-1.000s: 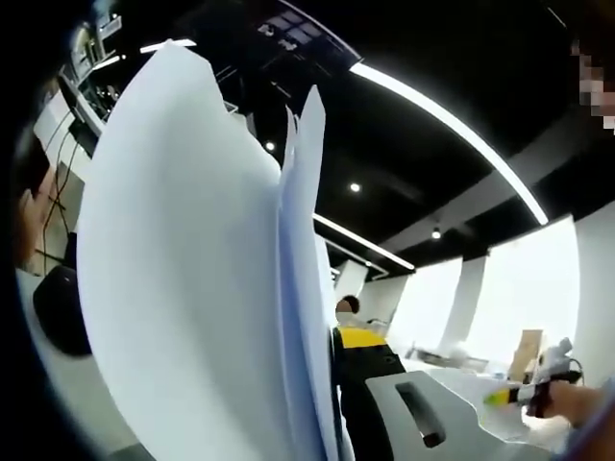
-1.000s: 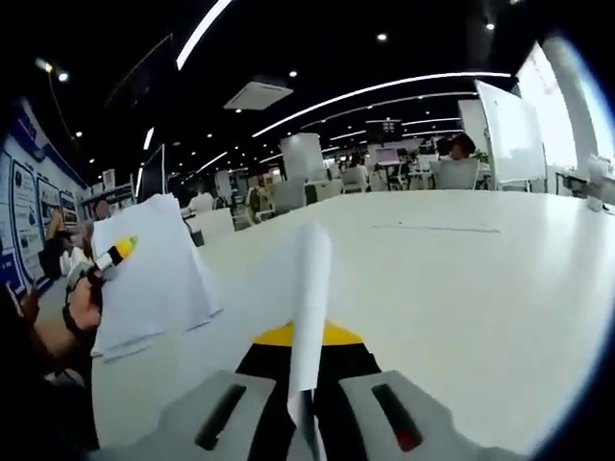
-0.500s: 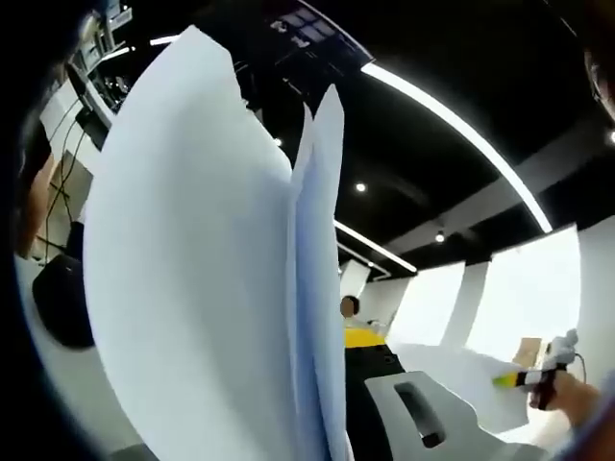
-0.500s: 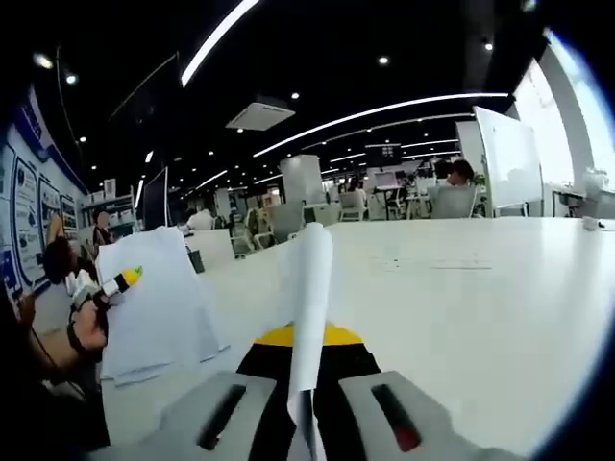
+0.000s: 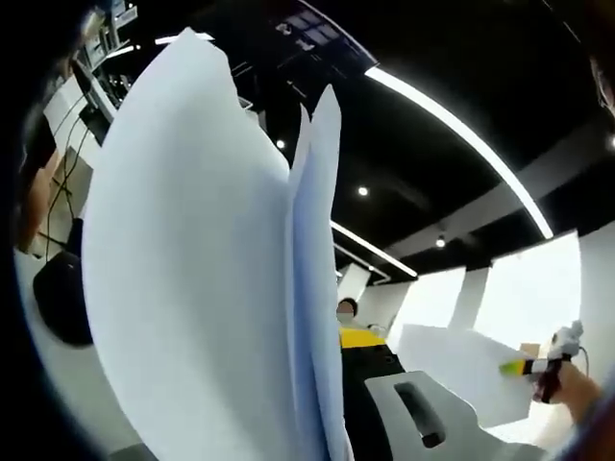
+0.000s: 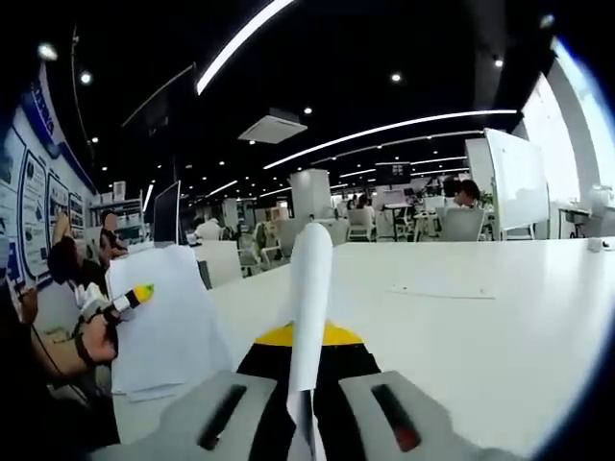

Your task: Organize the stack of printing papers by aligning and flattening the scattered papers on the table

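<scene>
Holding the papers point(image 5: 192, 288) up off the table point(image 6: 480, 317) edge-on, both my left gripper point(image 5: 332, 423) and right gripper point(image 6: 306, 423) clamped on them, so I reckon next I tap the bottom edge down to square everything.

papers point(image 5: 192, 288) hide left tongs' tips — bottom edge cropped

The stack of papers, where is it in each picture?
Left gripper view: the stack of papers stands big, left of centre, rising from the bottom between the jaws.
Right gripper view: it is lower left, held edge-up at the left gripper.
Shared landmark: the white table, also seen at lower right in the left gripper view.
</scene>
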A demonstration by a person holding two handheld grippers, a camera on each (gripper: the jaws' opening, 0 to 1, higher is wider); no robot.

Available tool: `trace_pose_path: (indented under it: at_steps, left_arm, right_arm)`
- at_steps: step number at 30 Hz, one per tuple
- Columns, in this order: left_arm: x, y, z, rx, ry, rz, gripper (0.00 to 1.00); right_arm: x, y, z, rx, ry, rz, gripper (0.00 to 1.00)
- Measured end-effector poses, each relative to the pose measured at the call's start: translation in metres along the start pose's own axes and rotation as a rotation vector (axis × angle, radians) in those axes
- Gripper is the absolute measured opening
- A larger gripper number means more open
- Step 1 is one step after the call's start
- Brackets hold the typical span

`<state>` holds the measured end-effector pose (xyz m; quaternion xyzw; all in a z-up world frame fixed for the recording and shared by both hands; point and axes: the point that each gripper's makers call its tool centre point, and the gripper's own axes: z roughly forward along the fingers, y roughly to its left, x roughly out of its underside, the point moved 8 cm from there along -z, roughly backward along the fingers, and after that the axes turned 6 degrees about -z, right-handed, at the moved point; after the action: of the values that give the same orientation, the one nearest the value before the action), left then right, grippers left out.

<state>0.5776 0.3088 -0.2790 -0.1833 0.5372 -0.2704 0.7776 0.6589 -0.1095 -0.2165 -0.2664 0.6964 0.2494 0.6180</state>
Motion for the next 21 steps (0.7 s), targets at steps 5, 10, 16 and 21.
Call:
trace_pose_path:
  at_steps: [5,10,16,21]
  left_arm:
    - [0.000,-0.001,0.000,0.004,-0.002,0.003,0.07]
    - [0.000,-0.001,0.000,0.005,-0.002,-0.002,0.07]
    - [-0.001,0.001,0.000,0.008,-0.005,-0.030,0.07]
    - [-0.001,0.001,0.000,0.014,-0.009,-0.035,0.07]
  right_arm:
    - [-0.008,0.000,-0.001,0.003,-0.016,-0.004,0.00]
    - [-0.017,0.001,0.000,0.006,-0.038,-0.009,0.00]
    - [-0.021,0.003,0.004,-0.003,-0.050,-0.014,0.00]
    - [-0.020,0.005,0.006,-0.008,-0.057,-0.007,0.00]
